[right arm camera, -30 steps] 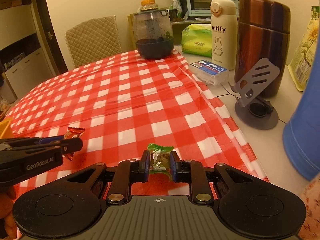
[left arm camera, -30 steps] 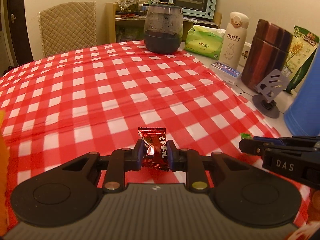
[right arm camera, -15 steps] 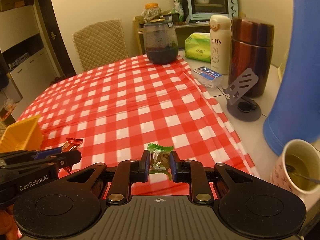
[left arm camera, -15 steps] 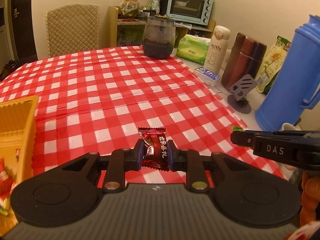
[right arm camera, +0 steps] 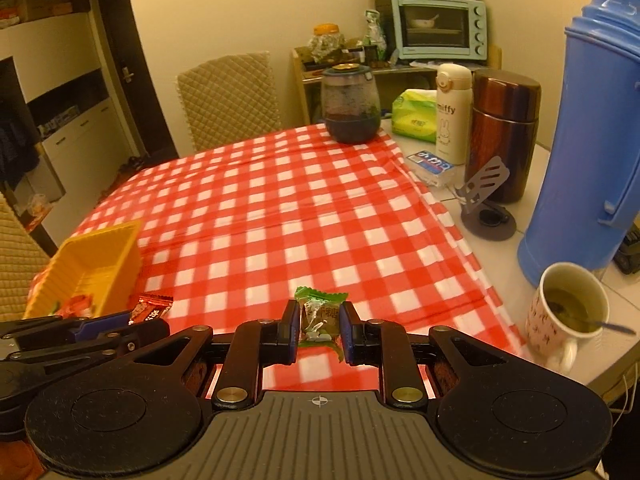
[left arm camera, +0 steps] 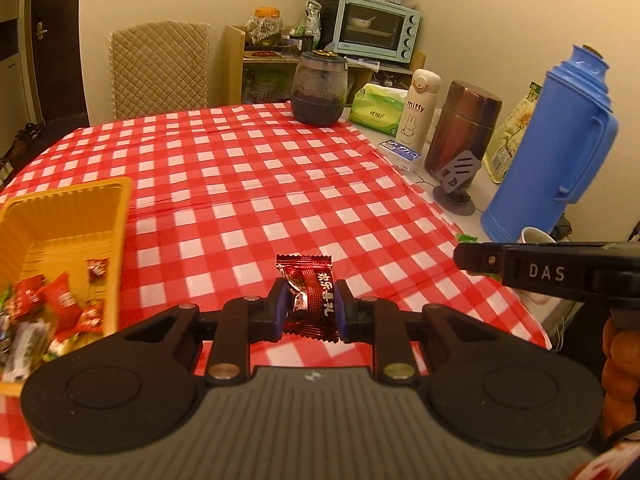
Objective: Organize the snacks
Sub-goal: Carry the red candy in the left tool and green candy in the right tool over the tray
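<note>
My left gripper (left arm camera: 309,310) is shut on a dark red wrapped candy (left arm camera: 310,298), held above the red checked tablecloth (left arm camera: 256,184). My right gripper (right arm camera: 319,330) is shut on a green wrapped candy (right arm camera: 319,316), also held above the cloth. A yellow basket (left arm camera: 80,216) at the left holds several red and other wrapped candies (left arm camera: 60,304); it also shows in the right wrist view (right arm camera: 96,268). The left gripper with its red candy (right arm camera: 150,310) shows at the left of the right wrist view. The right gripper (left arm camera: 520,270) shows at the right of the left wrist view.
Along the right table edge stand a blue thermos (left arm camera: 556,148), a cup of tea with a spoon (right arm camera: 568,316), a brown flask (left arm camera: 462,128), a phone stand (left arm camera: 456,188), a Miffy bottle (left arm camera: 418,110), a tissue pack (left arm camera: 376,110) and a dark jar (left arm camera: 318,90). A chair (left arm camera: 160,68) stands behind.
Both grippers have pulled back and risen, each still holding its candy. The yellow basket, the blue thermos and the tea cup have come into view.
</note>
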A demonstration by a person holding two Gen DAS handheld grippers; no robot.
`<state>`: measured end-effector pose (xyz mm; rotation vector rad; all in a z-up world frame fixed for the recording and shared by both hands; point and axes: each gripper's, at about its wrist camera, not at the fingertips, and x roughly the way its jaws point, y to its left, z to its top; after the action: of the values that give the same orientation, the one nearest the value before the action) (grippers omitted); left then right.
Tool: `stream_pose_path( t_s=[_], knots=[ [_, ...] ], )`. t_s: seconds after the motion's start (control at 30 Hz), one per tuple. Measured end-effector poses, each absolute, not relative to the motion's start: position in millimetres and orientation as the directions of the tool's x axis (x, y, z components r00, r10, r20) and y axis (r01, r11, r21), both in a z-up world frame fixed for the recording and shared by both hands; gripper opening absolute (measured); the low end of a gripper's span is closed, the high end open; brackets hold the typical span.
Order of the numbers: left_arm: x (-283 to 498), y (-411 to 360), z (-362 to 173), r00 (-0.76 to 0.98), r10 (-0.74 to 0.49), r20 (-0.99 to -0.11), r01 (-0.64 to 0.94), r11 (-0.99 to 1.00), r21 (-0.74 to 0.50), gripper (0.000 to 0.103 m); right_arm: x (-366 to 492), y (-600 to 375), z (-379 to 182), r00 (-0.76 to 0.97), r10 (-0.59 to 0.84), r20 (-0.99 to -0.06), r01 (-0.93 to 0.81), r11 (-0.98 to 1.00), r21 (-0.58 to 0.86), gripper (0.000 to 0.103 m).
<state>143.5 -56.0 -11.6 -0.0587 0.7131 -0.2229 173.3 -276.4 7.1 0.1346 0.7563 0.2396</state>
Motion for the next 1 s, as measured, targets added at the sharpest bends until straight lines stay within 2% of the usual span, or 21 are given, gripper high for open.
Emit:
stream_pose_path(
  t_s=[0.33,0.6,1.0],
  knots=[
    [87,-16,1,0.741,-0.188,-0.645,0.139,0.982,-0.127,0.021,127,-230,15,0.681,0.329,-0.655,-0.259,0.944,0.205,0.021],
    [51,36,3,0.746,-0.103,-0.658,0.049,0.994,-0.099,0.021,106,-171,14,0.642,0.409,-0.648,-0.373,0.906,0.202,0.021],
    [31,99,7,0.753,-0.009,-0.658,-0.065,0.994,-0.089,0.021,103,-90,9,0.565,0.513,-0.647,-0.527,0.827,0.196,0.021]
  ],
)
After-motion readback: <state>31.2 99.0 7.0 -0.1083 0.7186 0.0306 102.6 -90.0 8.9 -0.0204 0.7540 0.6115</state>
